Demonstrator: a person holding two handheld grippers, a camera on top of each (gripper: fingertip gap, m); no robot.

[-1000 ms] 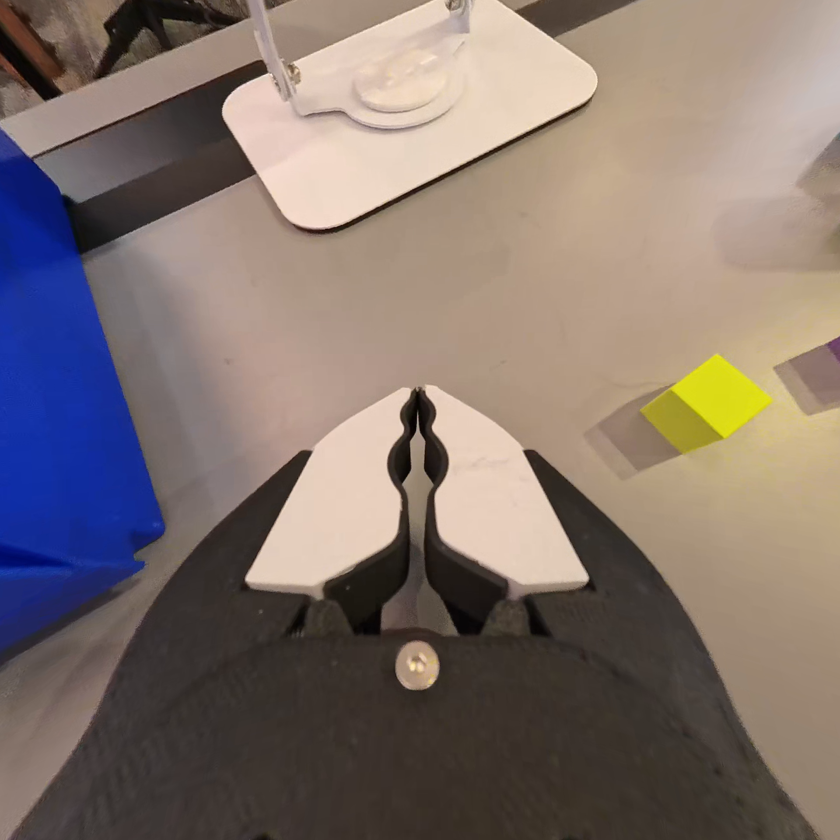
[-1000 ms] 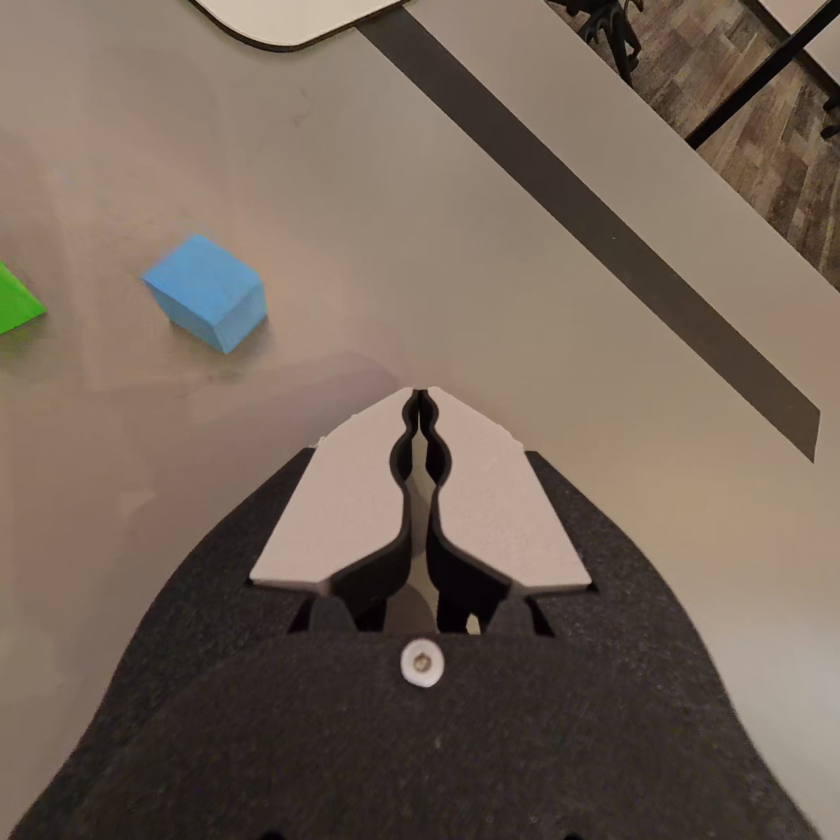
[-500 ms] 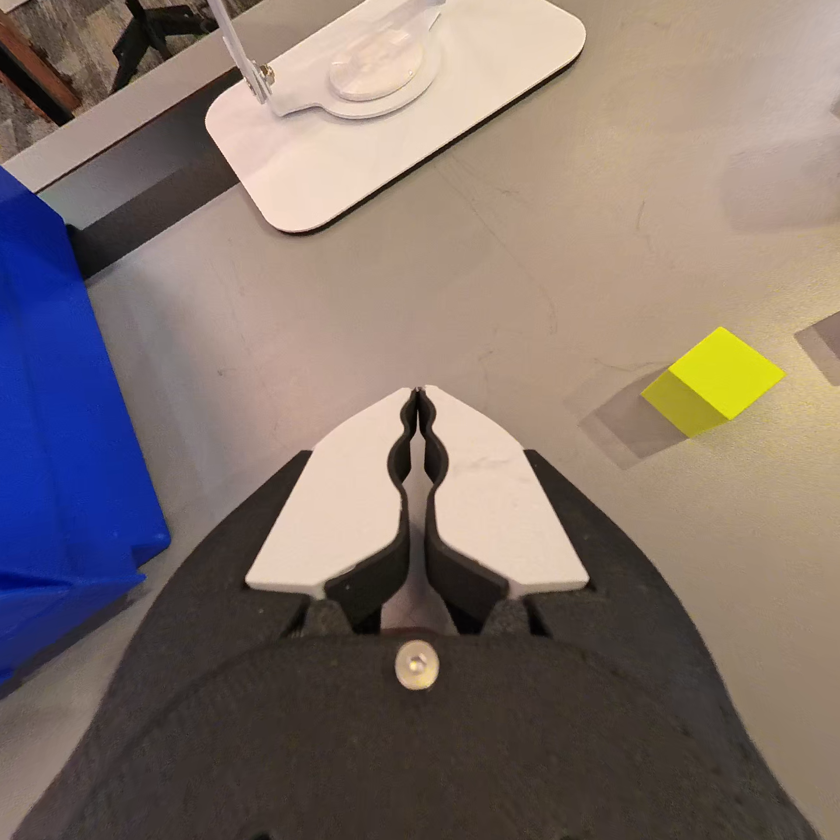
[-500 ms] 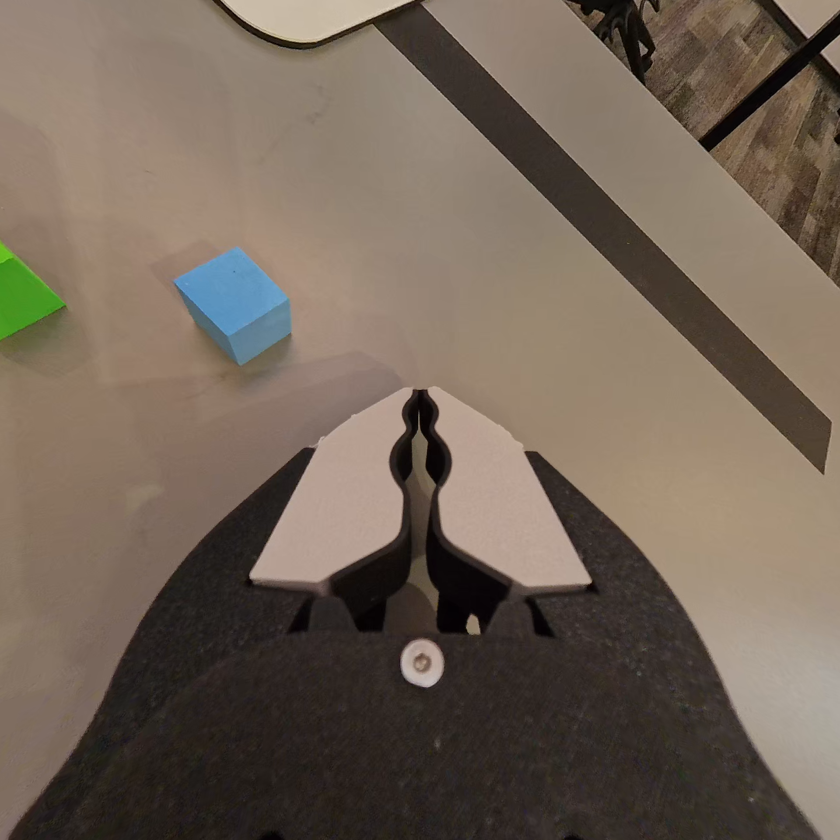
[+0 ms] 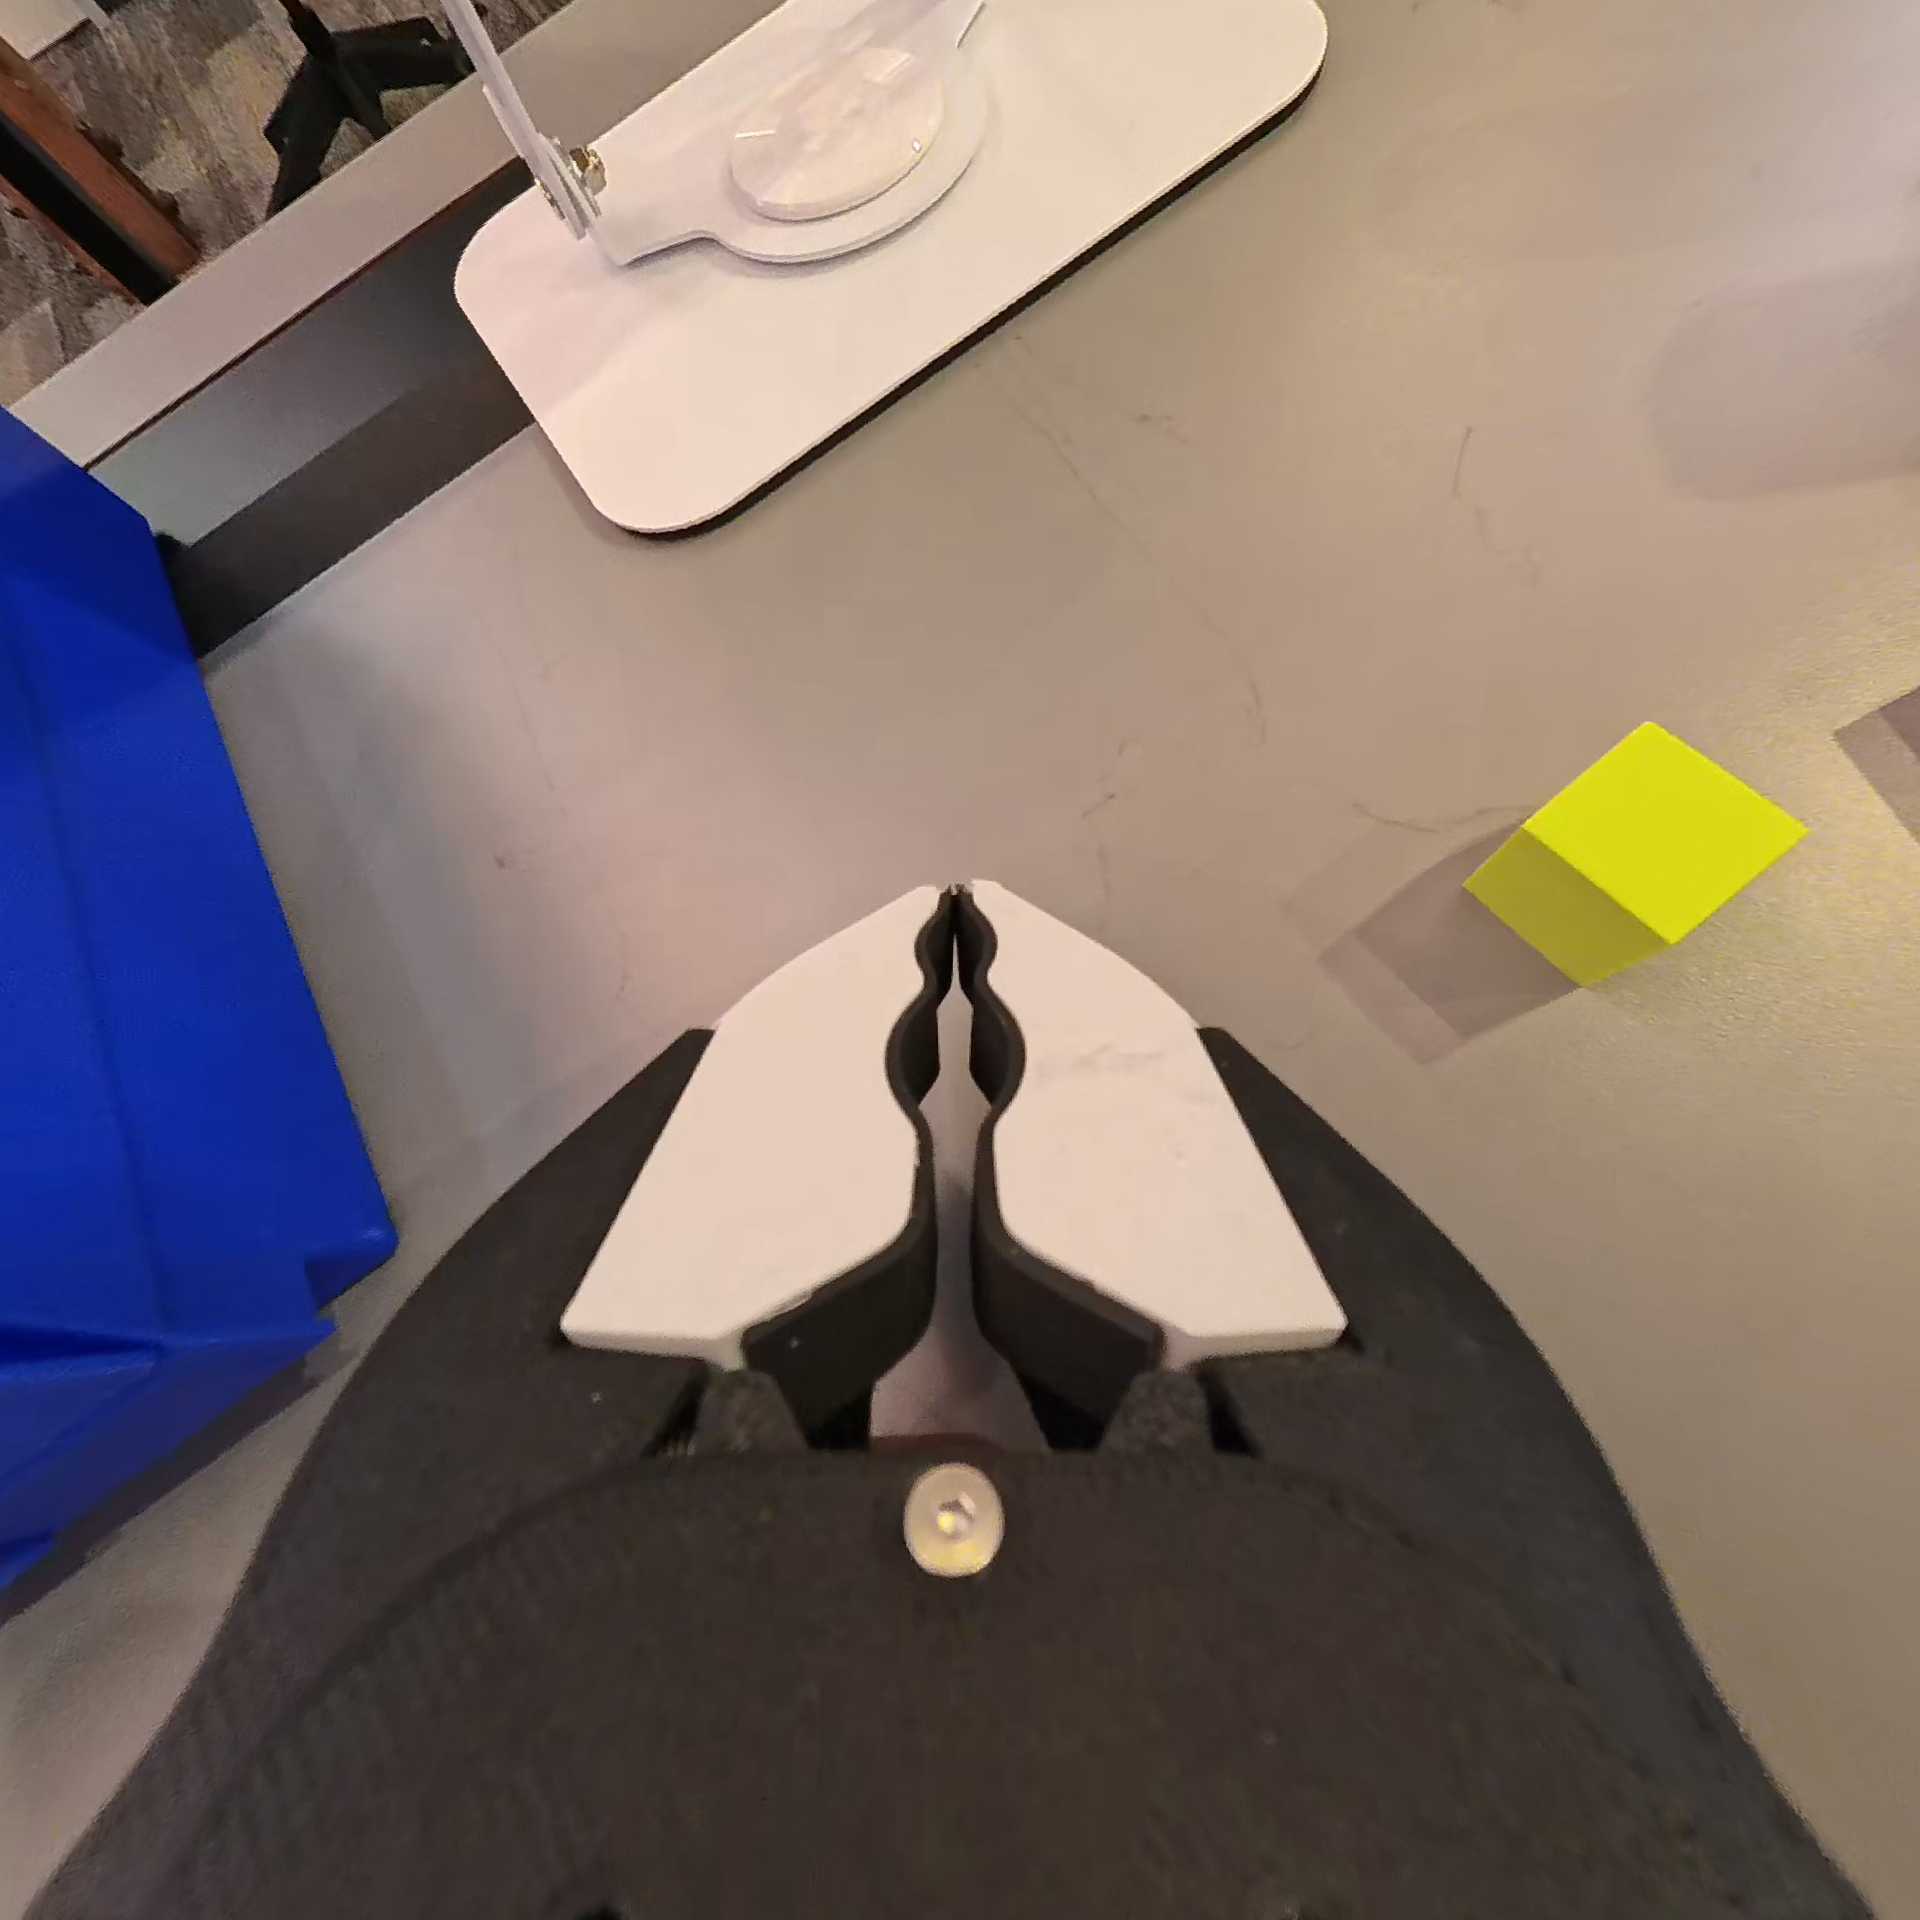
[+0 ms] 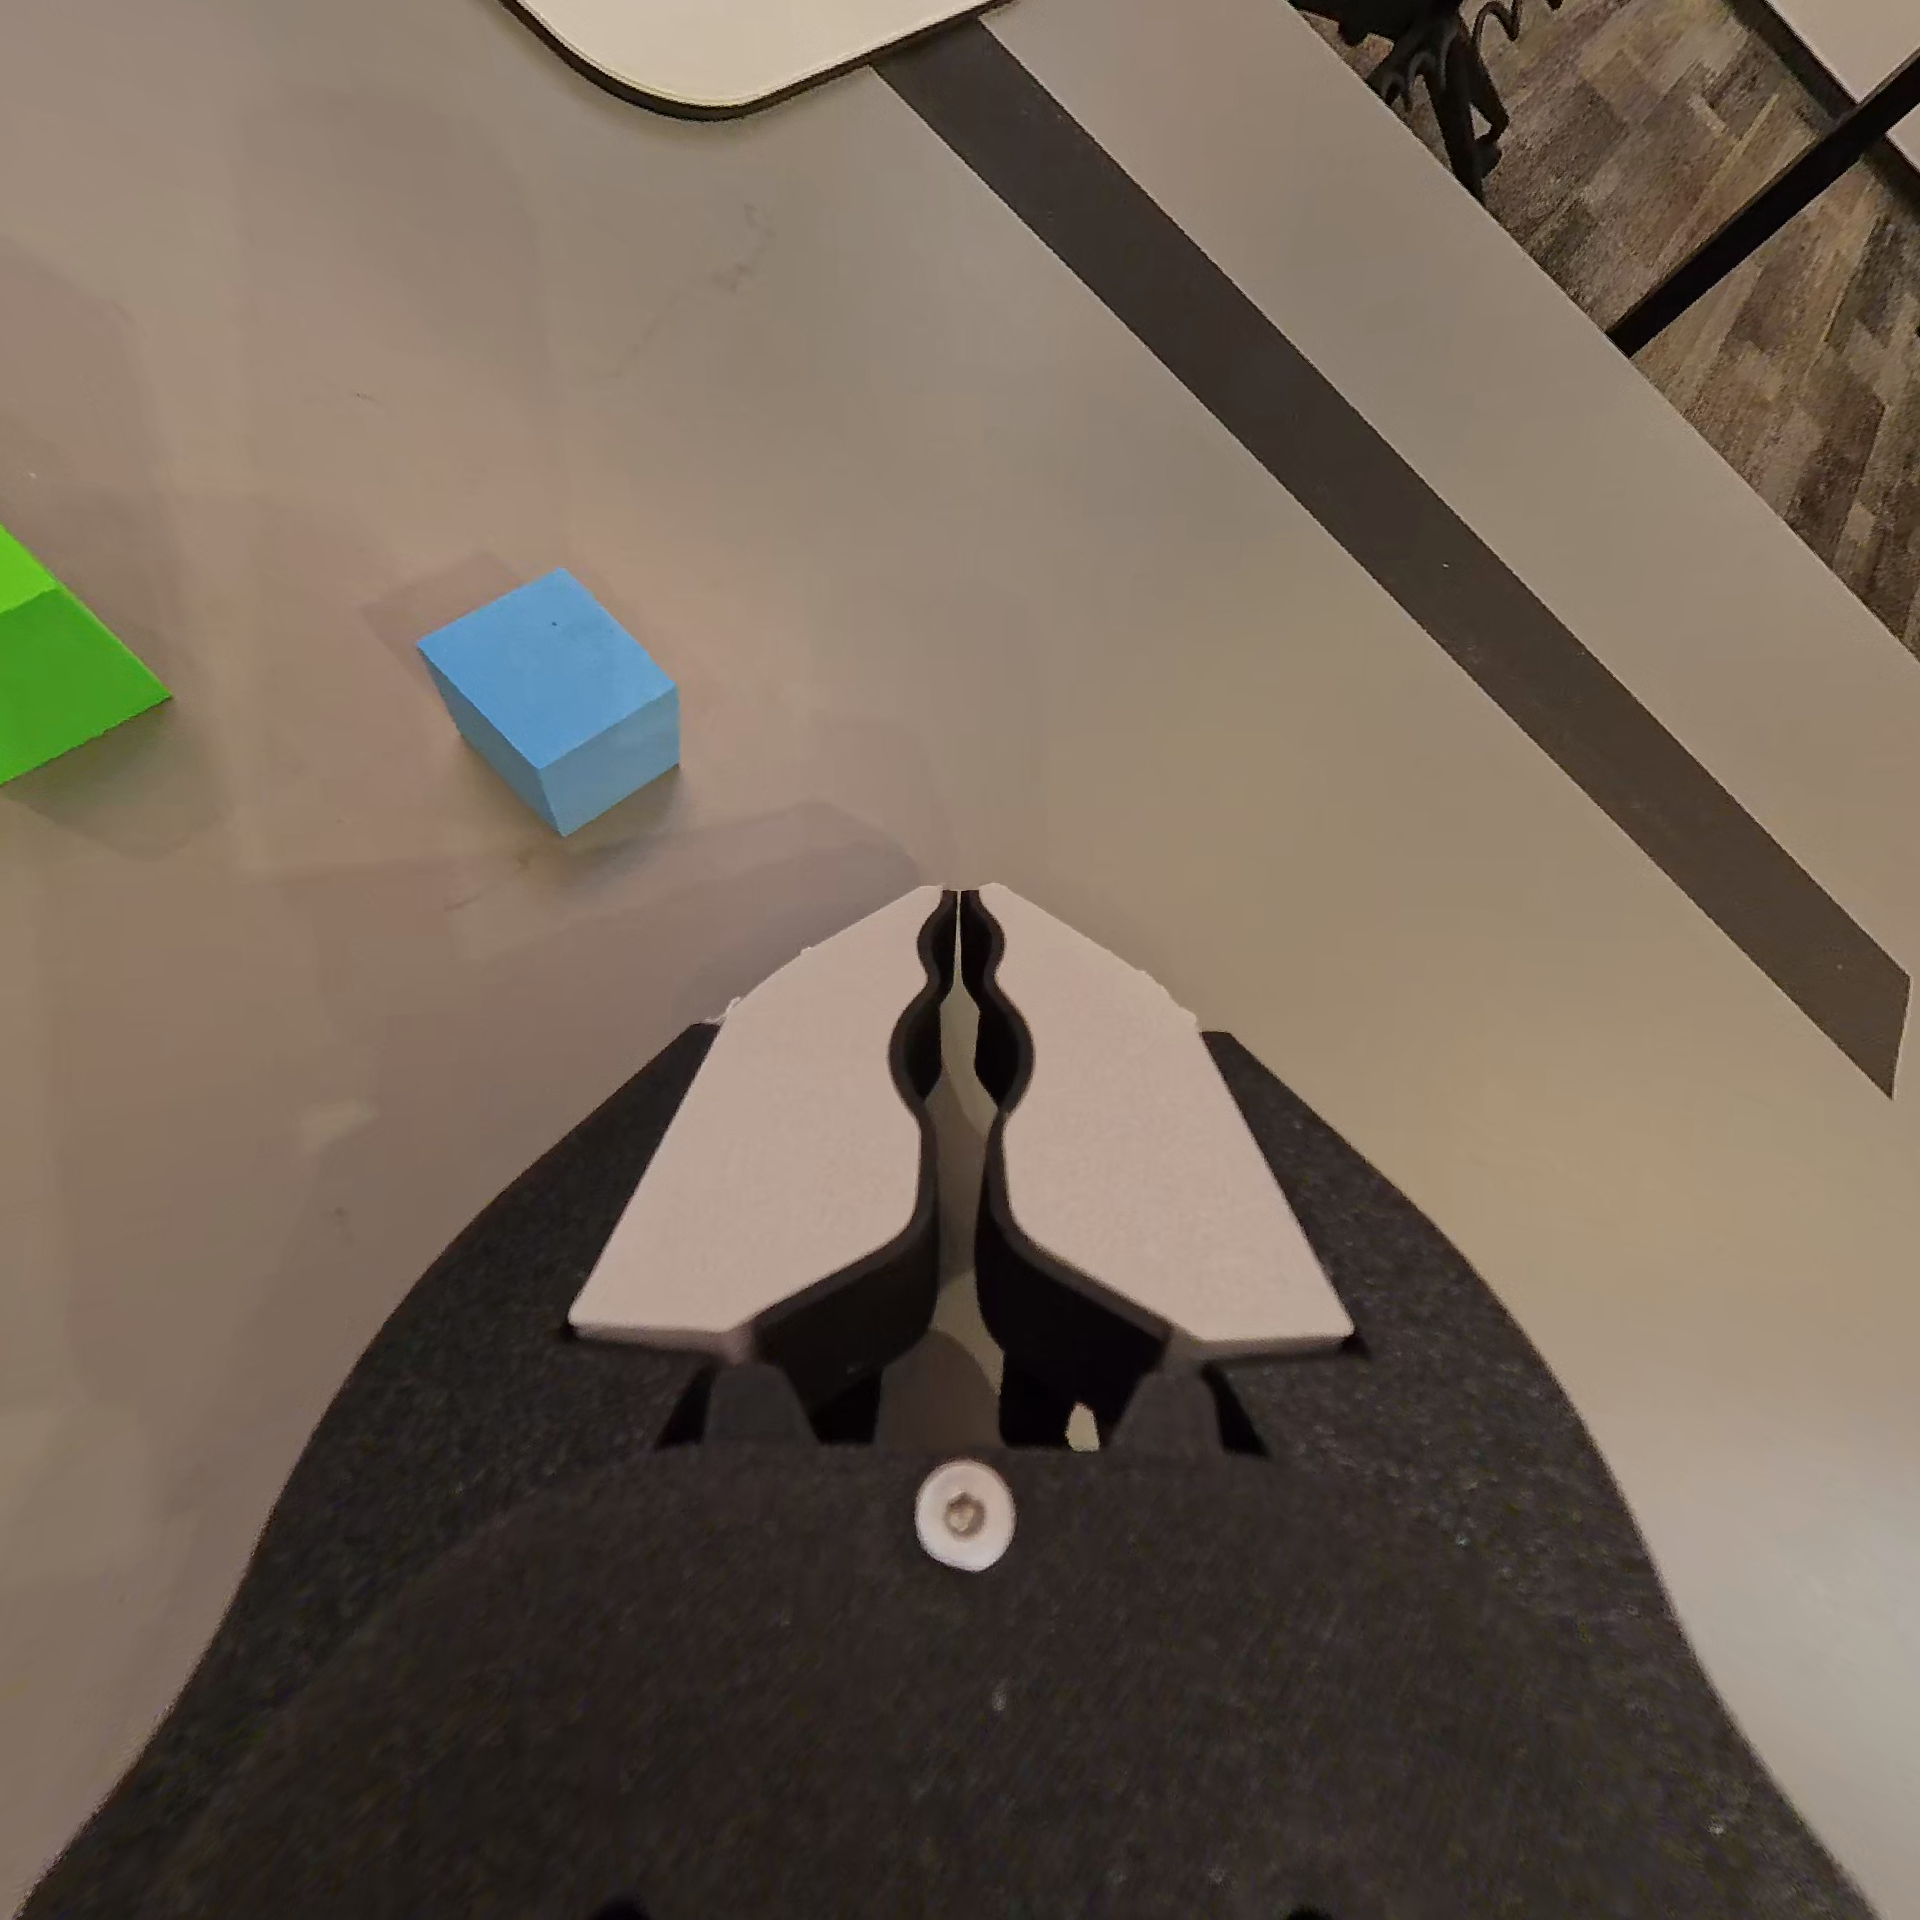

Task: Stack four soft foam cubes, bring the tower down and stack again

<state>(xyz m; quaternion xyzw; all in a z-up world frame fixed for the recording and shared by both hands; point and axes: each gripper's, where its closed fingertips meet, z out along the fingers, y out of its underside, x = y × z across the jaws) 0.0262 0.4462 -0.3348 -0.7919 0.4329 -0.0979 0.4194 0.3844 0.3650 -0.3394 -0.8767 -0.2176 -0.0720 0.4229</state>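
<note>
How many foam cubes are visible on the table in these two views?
3. A yellow cube lies right of the left gripper; a blue cube and a green cube lie left of the right gripper. A fourth may be out of frame.

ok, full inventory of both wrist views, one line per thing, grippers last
yellow cube: 1, yellow, on the table right of the left gripper, alone
blue cube: 1, light blue, on the table ahead-left of the right gripper, alone
green cube: 1, green, at the left edge of the right view, partly cut off
white stand base: 1, white, far side of the table, its corner also in the right view
blue bin: 1, dark blue, left edge of the left view
table: 1, grey with a dark strip
left gripper: 1, black with white fingers, shut, nothing held
right gripper: 1, same build, shut, nothing held
</note>
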